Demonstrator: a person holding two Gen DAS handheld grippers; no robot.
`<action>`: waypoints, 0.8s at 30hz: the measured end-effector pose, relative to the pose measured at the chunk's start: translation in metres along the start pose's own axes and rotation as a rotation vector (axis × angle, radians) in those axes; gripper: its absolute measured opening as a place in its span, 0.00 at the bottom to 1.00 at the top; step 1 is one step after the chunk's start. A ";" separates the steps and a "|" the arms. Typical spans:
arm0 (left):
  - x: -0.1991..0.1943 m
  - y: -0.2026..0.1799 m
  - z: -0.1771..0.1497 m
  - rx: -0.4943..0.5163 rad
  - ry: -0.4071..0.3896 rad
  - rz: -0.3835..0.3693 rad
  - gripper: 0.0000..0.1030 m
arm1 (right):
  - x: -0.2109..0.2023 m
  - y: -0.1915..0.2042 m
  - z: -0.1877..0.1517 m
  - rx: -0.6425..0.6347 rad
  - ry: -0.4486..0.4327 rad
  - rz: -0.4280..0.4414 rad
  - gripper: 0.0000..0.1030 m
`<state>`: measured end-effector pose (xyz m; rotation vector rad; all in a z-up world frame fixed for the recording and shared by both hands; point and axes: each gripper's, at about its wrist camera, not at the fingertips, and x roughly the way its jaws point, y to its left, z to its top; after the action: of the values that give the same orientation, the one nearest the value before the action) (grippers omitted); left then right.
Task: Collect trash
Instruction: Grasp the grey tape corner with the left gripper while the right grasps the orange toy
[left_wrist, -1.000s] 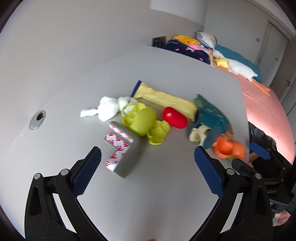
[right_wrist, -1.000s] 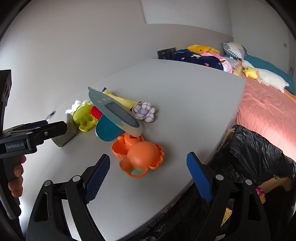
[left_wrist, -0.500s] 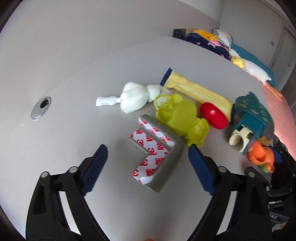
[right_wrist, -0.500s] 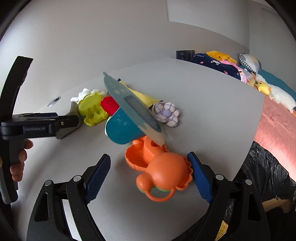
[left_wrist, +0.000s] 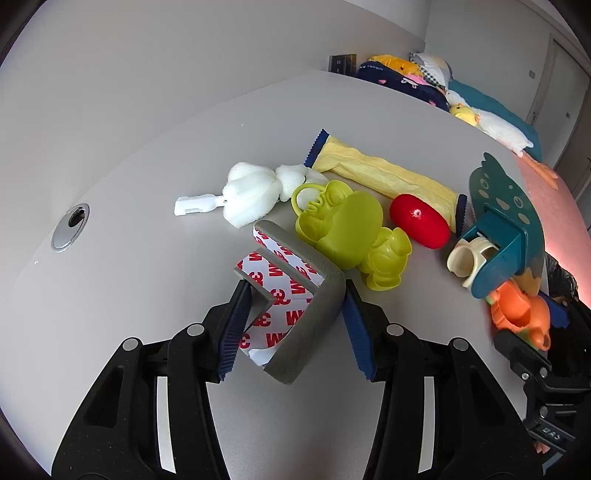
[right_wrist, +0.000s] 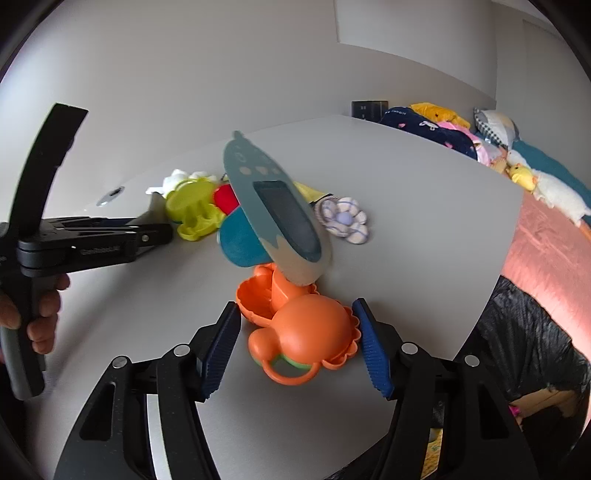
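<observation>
Left wrist view: my left claw (left_wrist: 293, 314) had just been closing and clamped the grey foam corner guard (left_wrist: 314, 306); my right claw (right_wrist: 295, 343), also closing, bracketed the orange toy (right_wrist: 306, 332) without clearly pressing it

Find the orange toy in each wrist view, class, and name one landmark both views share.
Left wrist: orange toy at the right edge, below the teal holder.
Right wrist: orange toy low centre, between the right gripper fingers.
Shared landmark: teal holder.

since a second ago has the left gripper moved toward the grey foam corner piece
Yes. The left gripper has come forward and down over the table; its jaws have just been closing and now touch the grey foam corner piece on both sides.
</observation>
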<state>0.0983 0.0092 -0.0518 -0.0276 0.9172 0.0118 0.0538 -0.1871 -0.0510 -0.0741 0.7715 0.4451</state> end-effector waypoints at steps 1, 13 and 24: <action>0.000 0.000 0.000 -0.004 -0.002 0.002 0.47 | -0.002 0.000 -0.002 0.014 -0.001 0.017 0.61; -0.038 0.000 0.004 -0.029 -0.087 -0.004 0.47 | -0.032 0.000 -0.008 0.071 -0.043 0.115 0.52; -0.071 -0.021 0.012 0.013 -0.166 -0.039 0.47 | -0.071 -0.005 -0.003 0.087 -0.135 0.120 0.52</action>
<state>0.0653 -0.0109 0.0127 -0.0322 0.7503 -0.0280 0.0094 -0.2178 -0.0047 0.0830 0.6635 0.5249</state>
